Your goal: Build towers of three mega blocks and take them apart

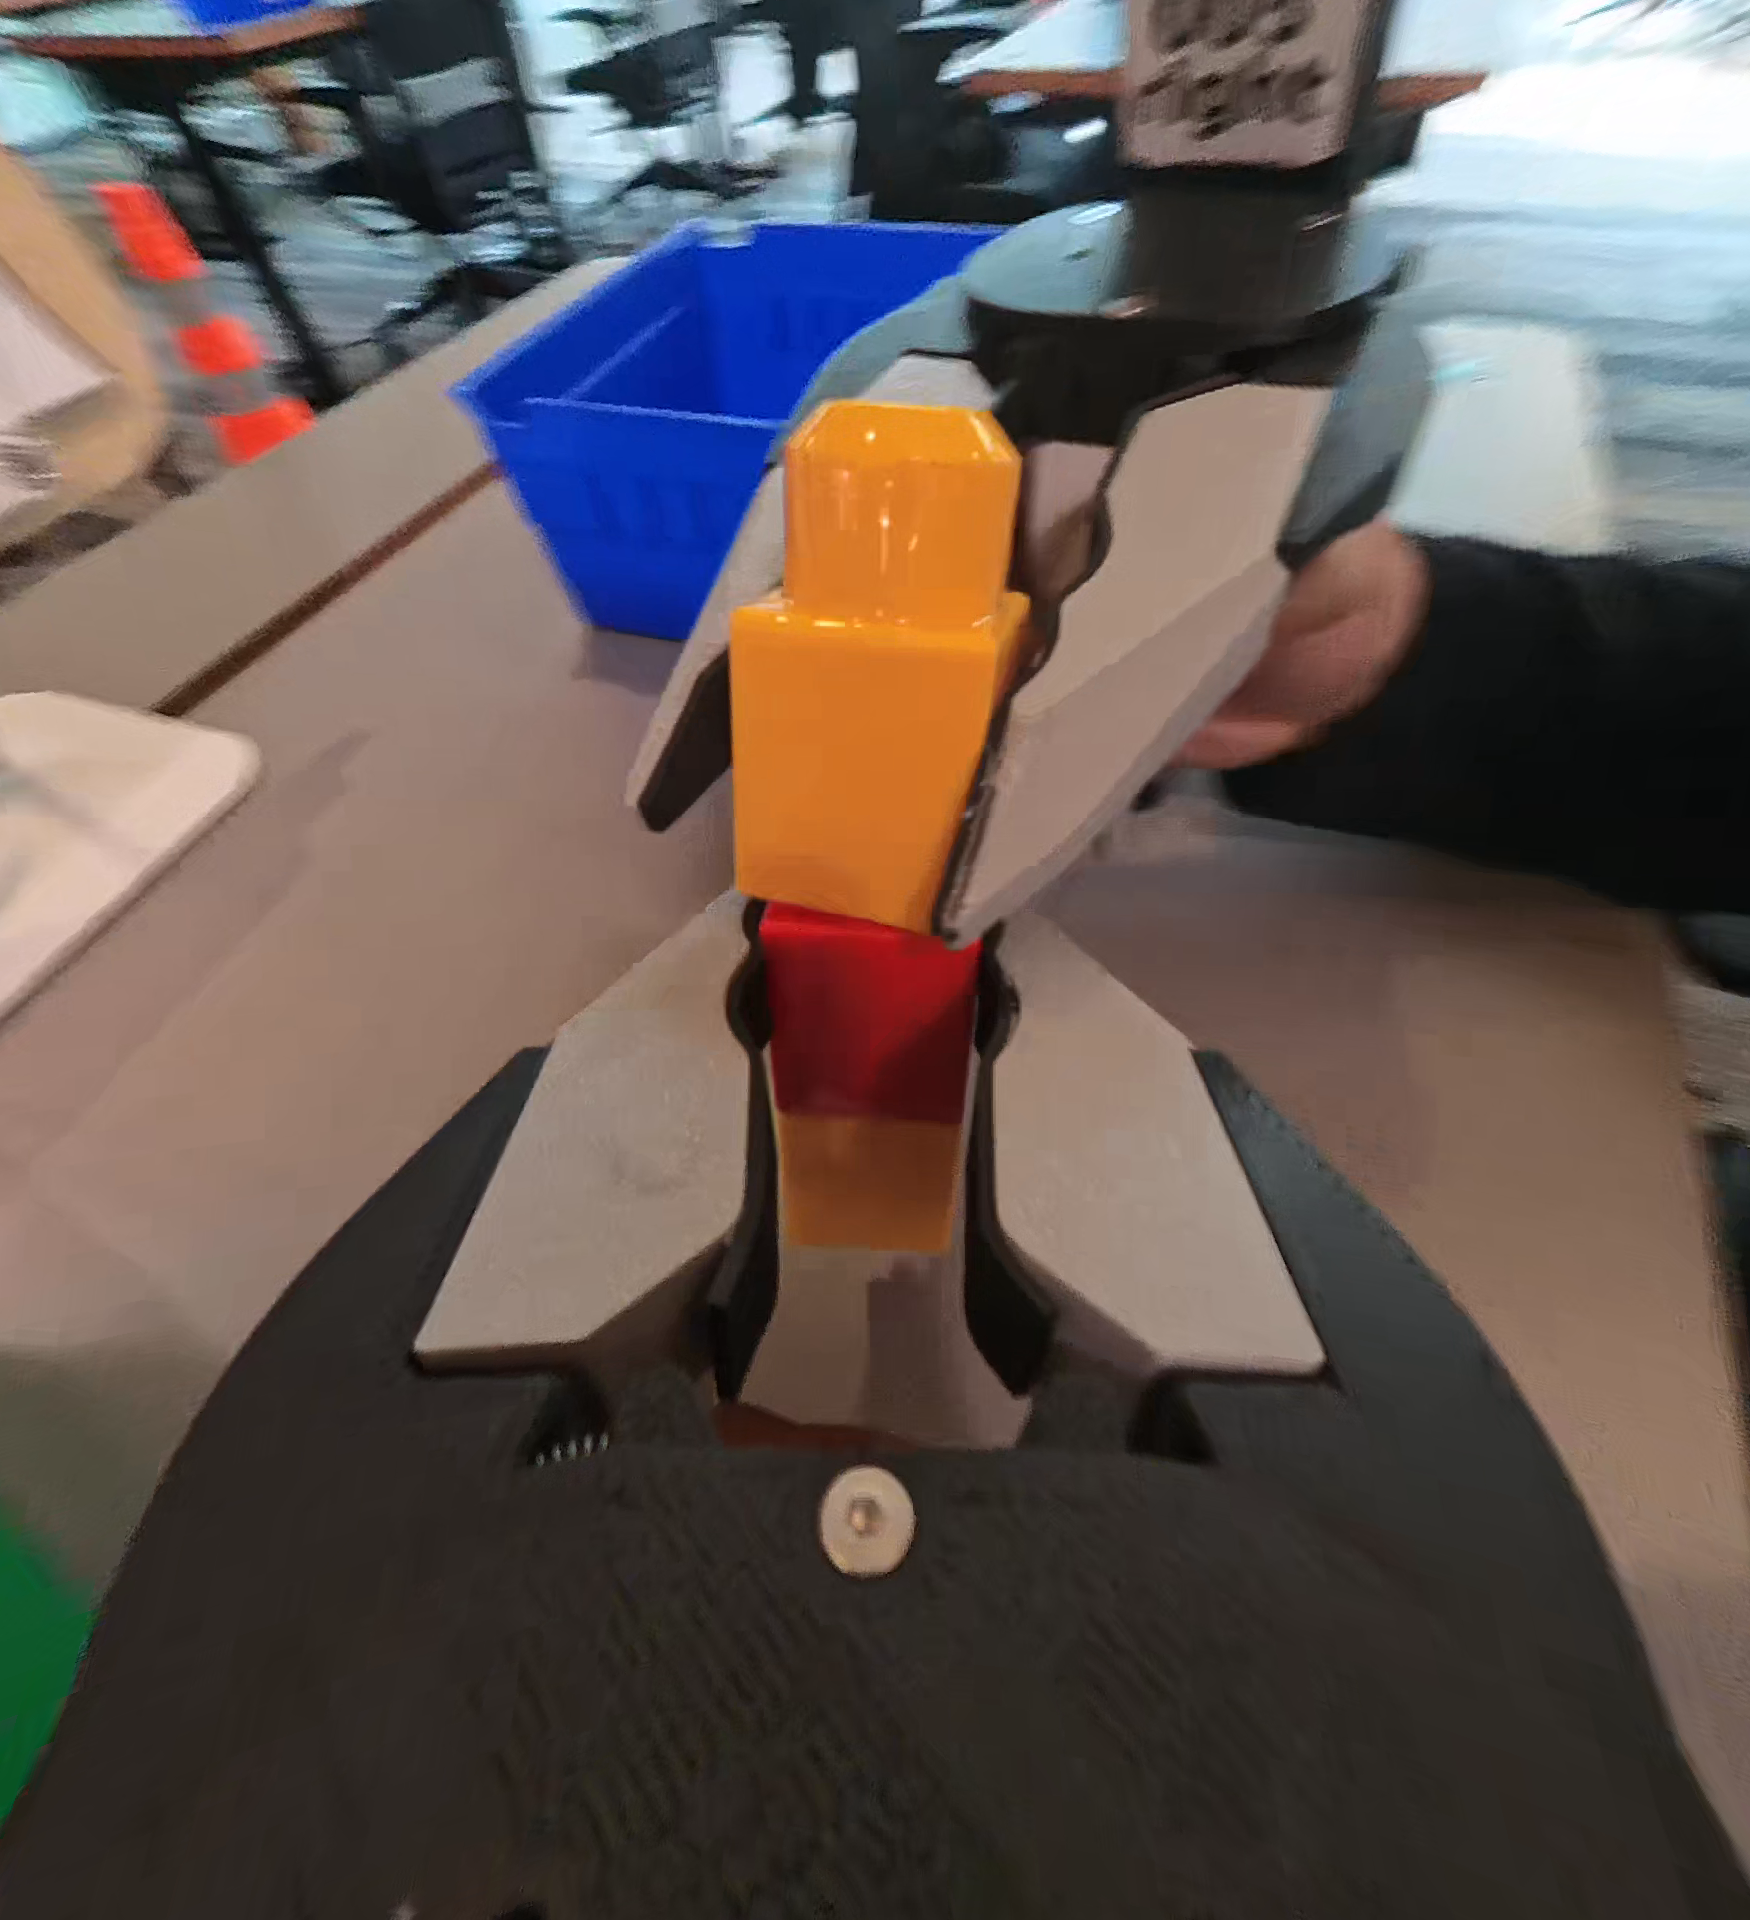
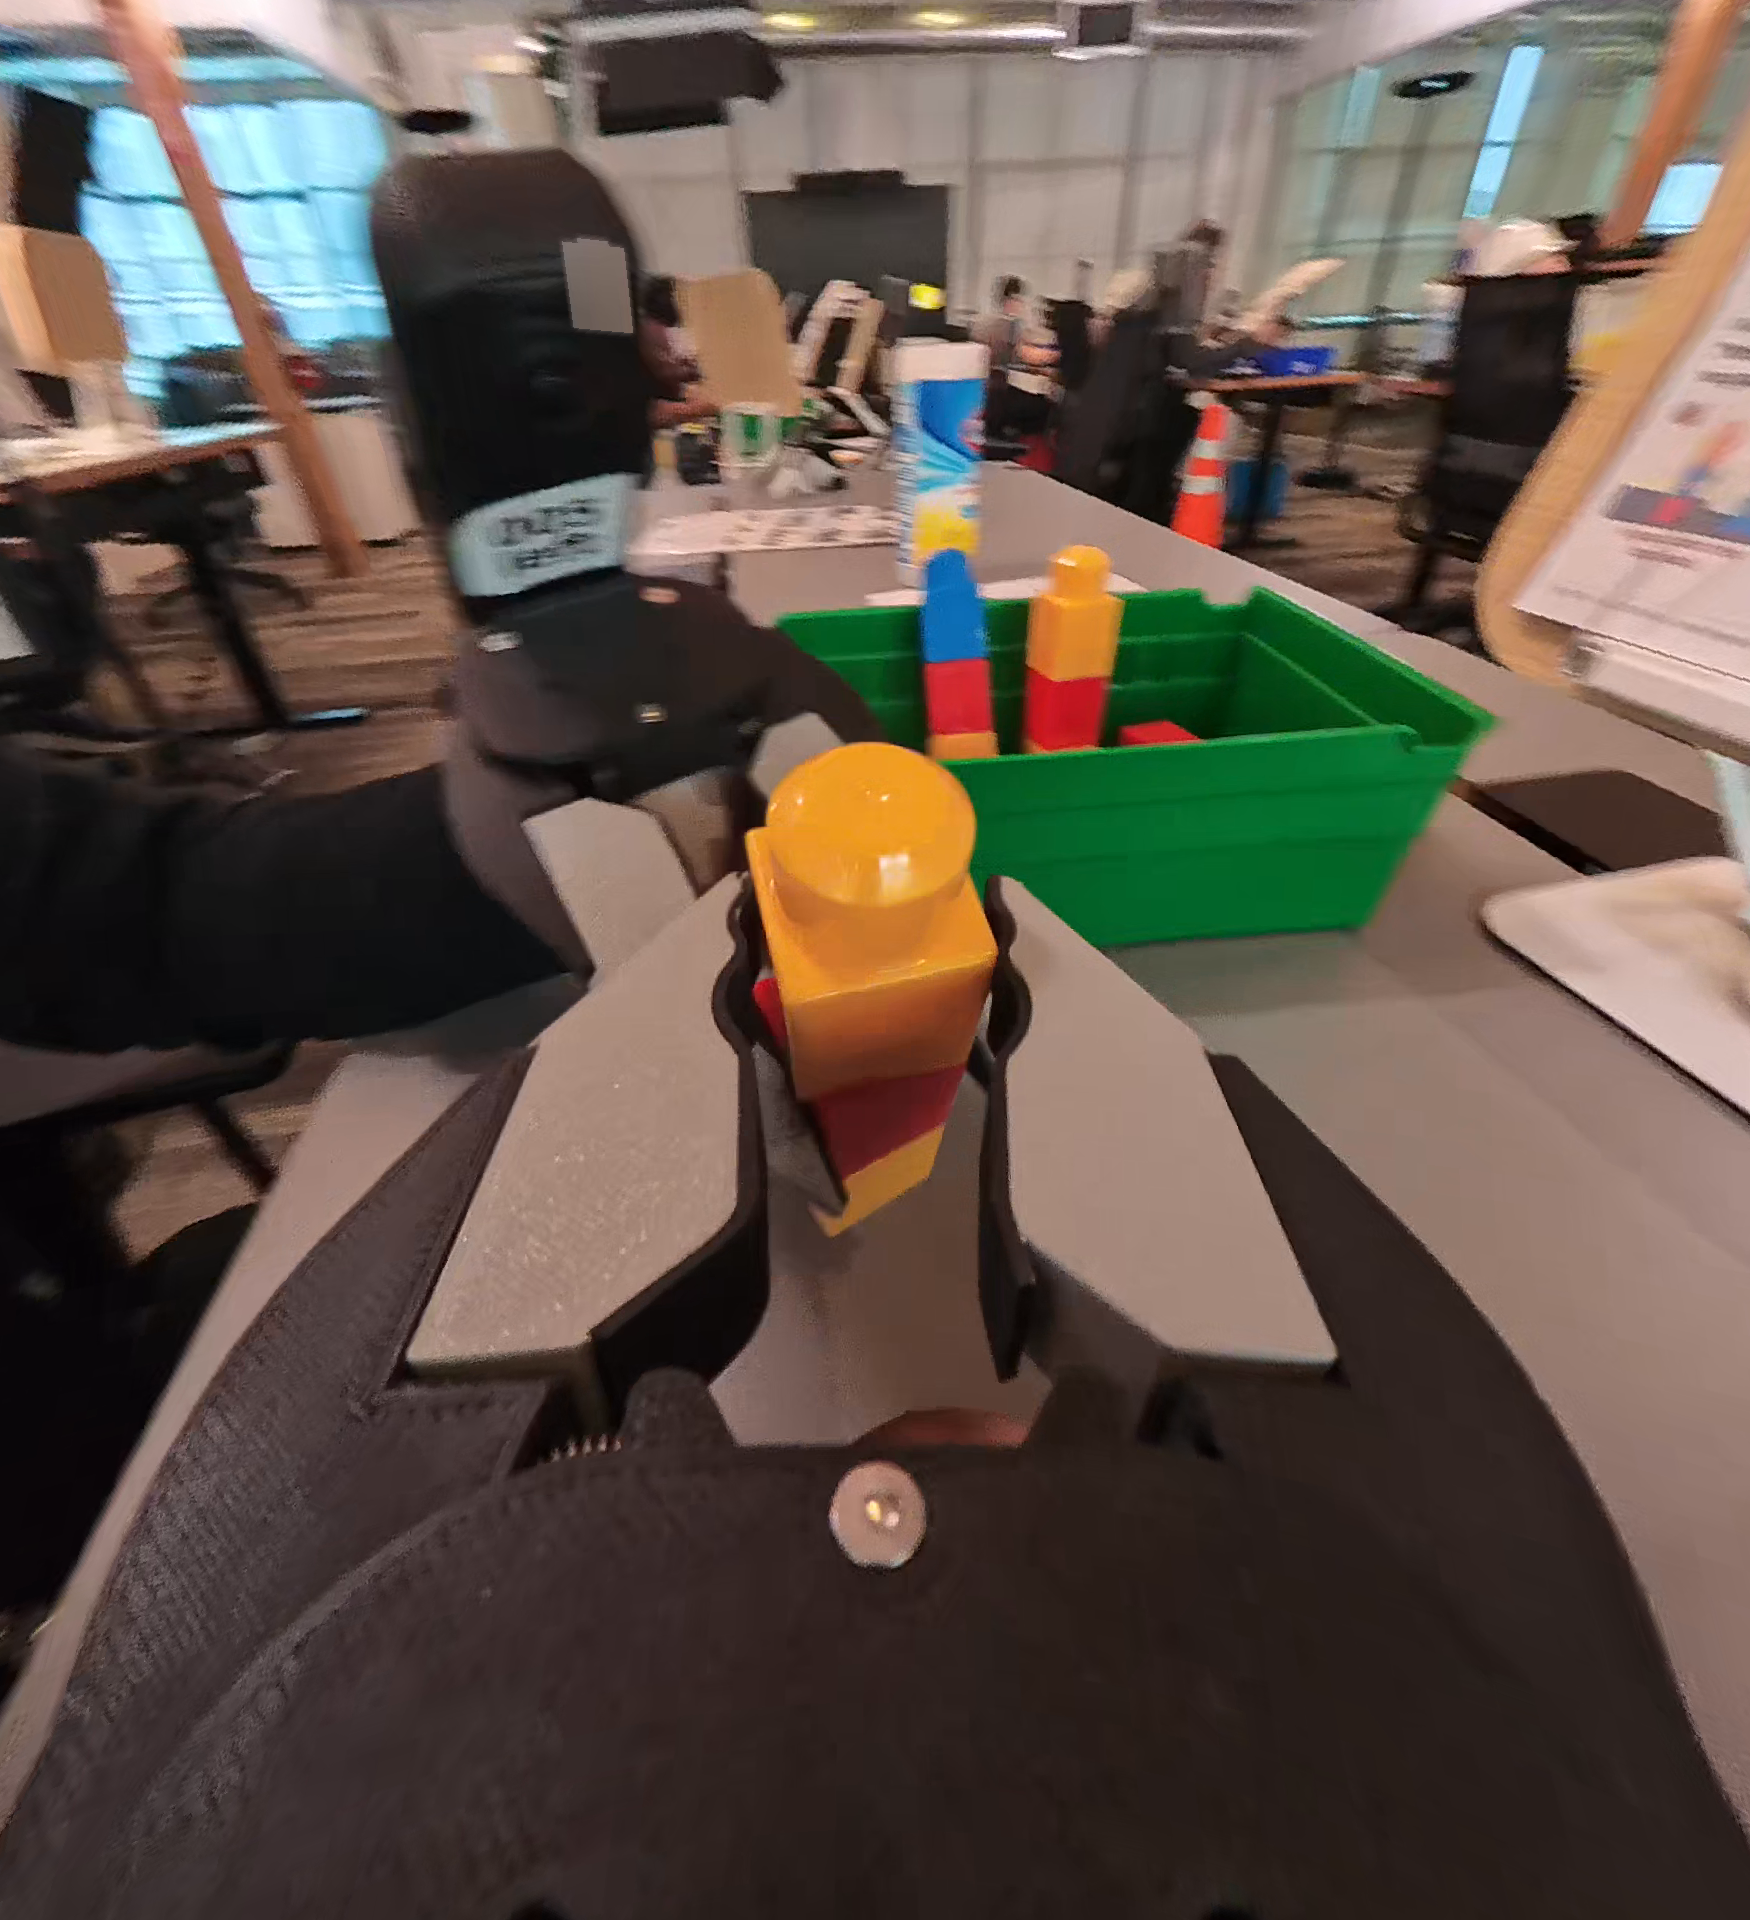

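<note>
Between the two hand-held grippers, above the grey worktop (image 1: 331, 935), a three-block tower is being held: orange top block (image 1: 850, 748), red middle block (image 1: 866, 1029), orange bottom block (image 1: 866, 1184). Left hand-held gripper (image 1: 866, 997) is clamping the red block, both pads pressing its sides. Right hand-held gripper (image 2: 871, 966) is closing round the top orange block; in the left wrist view one finger (image 1: 1089, 727) is lying flat on the block's side, the other is partly hidden behind it. Probably the pull-apart (or final press) step: best keeping the lower grip firm and moving the top block straight along the stud axis, not twisting. Finished towers are standing in the green bin (image 2: 1214, 852); a blue bin (image 1: 642, 457) is sitting beyond.
</note>
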Demonstrator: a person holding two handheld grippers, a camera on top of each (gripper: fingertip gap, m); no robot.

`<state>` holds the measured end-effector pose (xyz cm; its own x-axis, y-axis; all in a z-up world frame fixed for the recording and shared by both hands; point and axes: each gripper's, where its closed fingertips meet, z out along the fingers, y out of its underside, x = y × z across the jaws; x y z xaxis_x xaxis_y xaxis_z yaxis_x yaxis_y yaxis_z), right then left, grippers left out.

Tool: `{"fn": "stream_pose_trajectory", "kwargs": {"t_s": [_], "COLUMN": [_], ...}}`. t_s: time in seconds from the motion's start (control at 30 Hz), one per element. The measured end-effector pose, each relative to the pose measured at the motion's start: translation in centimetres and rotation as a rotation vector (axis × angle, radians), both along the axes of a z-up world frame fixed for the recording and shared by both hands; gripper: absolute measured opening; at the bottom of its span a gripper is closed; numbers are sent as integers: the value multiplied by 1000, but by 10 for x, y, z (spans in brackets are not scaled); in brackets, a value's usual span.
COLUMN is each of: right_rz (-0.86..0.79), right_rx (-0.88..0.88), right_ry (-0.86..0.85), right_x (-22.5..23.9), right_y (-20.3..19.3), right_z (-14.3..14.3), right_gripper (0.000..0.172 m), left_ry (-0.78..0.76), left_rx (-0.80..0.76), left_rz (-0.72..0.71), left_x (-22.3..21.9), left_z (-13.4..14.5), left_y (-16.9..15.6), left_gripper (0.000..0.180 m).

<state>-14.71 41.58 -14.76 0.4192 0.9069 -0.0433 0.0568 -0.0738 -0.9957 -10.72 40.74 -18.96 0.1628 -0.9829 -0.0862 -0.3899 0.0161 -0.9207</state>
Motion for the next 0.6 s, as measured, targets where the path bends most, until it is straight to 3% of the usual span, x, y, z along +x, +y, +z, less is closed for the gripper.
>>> {"fn": "stream_pose_trajectory", "kwargs": {"t_s": [0.1,0.23,0.33,0.43,0.5,0.6], "right_rz": [-72,243,194,388,225,-405], "right_rx": [20,51,94,116,161,351], "right_ry": [-54,124,143,320,310,180], "right_x": [1,-2,-1,10,25,87], "right_y": [8,-42,-38,-73,-57,-5], "right_z": [-7,28,35,68,79,99], "right_gripper": [40,33,33,33,33,33], "left_ry": [70,-113,-122,-108,-89,-34], "left_rx": [167,-243,-269,-391,-334,-149], "left_rz": [106,-275,-282,-452,-365,-202], "left_x": [-2,-1,-4,-10,-3,2], "left_z": [-6,20,22,20,13,1], "left_y": [16,-47,-45,-72,-60,-33], "left_gripper": [35,34,34,34,34,33]}}
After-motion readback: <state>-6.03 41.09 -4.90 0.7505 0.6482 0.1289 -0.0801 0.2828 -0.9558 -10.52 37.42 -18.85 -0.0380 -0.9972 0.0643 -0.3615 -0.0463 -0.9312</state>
